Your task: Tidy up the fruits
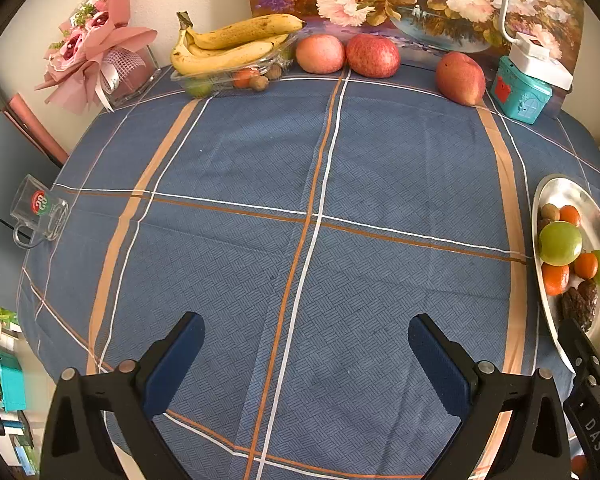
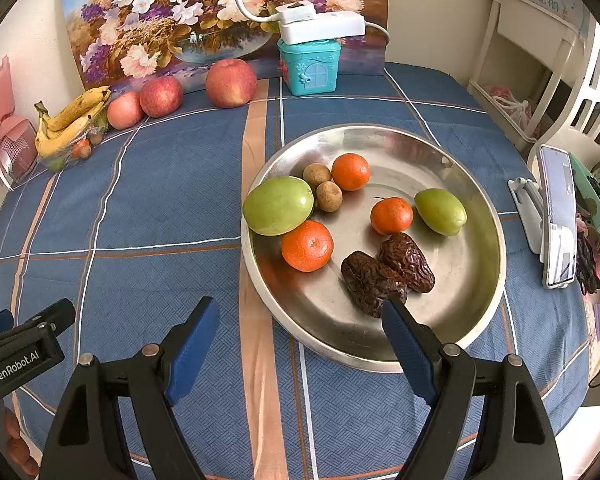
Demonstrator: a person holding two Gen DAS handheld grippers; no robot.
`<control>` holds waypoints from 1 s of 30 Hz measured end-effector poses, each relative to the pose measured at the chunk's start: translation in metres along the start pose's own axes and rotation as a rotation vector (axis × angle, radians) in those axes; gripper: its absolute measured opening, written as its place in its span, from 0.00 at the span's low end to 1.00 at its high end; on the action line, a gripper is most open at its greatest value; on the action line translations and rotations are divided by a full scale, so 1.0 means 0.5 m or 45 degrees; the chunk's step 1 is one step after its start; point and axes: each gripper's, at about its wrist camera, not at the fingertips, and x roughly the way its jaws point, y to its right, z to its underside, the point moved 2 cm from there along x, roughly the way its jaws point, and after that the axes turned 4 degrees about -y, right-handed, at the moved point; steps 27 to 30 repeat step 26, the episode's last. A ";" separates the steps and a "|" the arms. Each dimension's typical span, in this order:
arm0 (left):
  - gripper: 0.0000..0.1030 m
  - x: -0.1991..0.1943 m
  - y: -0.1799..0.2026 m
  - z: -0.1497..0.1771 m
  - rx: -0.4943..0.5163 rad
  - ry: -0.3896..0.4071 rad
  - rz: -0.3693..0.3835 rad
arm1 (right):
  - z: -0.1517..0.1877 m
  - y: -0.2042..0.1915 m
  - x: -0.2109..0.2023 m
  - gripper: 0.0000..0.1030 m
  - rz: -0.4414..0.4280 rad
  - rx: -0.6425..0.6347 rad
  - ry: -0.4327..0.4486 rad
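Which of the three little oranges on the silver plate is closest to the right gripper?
The orange at the plate's near-left edge, touching the big green fruit. The other two oranges sit farther back from the right gripper.

Steel plate (image 2: 476,184) holds three tangerines (image 2: 307,245), two green fruits (image 2: 278,205), two longans (image 2: 329,196) and two dates (image 2: 407,262).

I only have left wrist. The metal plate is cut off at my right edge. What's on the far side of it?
Observer: A second, smaller green fruit lies near the metal plate's right side.
Operator: Anything past the plate?
Observer: A phone on a white stand, upright on the tablecloth.
Operator: Right gripper state?
Observer: Right gripper is open and empty; its right finger overlaps the plate's near rim, just short of two dried dates.
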 end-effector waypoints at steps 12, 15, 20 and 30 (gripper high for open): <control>1.00 0.000 -0.001 0.000 0.000 0.000 0.000 | 0.000 0.001 0.001 0.81 -0.002 -0.001 -0.004; 1.00 -0.001 0.000 -0.001 -0.007 -0.001 -0.003 | 0.000 0.003 0.002 0.81 -0.002 0.001 -0.006; 1.00 -0.003 0.001 -0.001 -0.016 0.004 -0.015 | 0.001 0.007 0.001 0.81 0.008 0.016 -0.007; 1.00 -0.008 -0.002 0.000 -0.021 0.019 0.009 | -0.001 0.014 0.000 0.81 0.012 0.039 -0.010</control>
